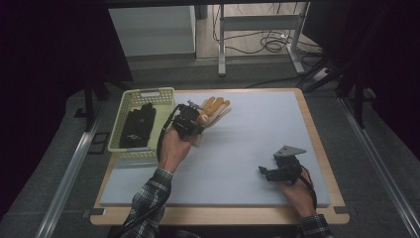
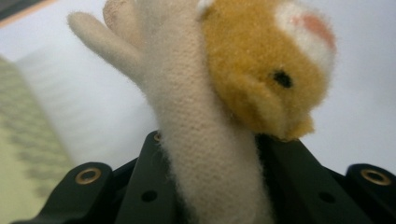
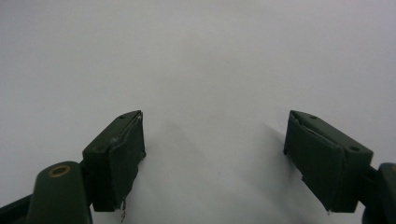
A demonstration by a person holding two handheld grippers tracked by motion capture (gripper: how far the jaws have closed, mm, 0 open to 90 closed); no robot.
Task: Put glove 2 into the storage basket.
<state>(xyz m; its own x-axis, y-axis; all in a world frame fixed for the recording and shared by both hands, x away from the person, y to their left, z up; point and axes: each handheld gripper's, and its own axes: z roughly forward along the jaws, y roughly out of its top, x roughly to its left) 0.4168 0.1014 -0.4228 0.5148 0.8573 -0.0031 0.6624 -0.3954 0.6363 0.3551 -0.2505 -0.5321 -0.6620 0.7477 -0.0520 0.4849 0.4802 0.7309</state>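
Grey-blue matting covers your wooden table point(image 1: 317, 148), with a pale green slotted plastic basket point(image 1: 124, 106) at its left edge holding a black glove point(image 1: 137, 126). Your left gripper point(image 1: 190, 121) pinches a soft cream knitted glove with a fuzzy orange plush animal face point(image 2: 210, 140), holding it beside the basket. It looks light, floppy and compressible, so grip the cuff firmly. Your right gripper point(image 3: 212, 154) rests spread, with nothing in it, near the table's right front.
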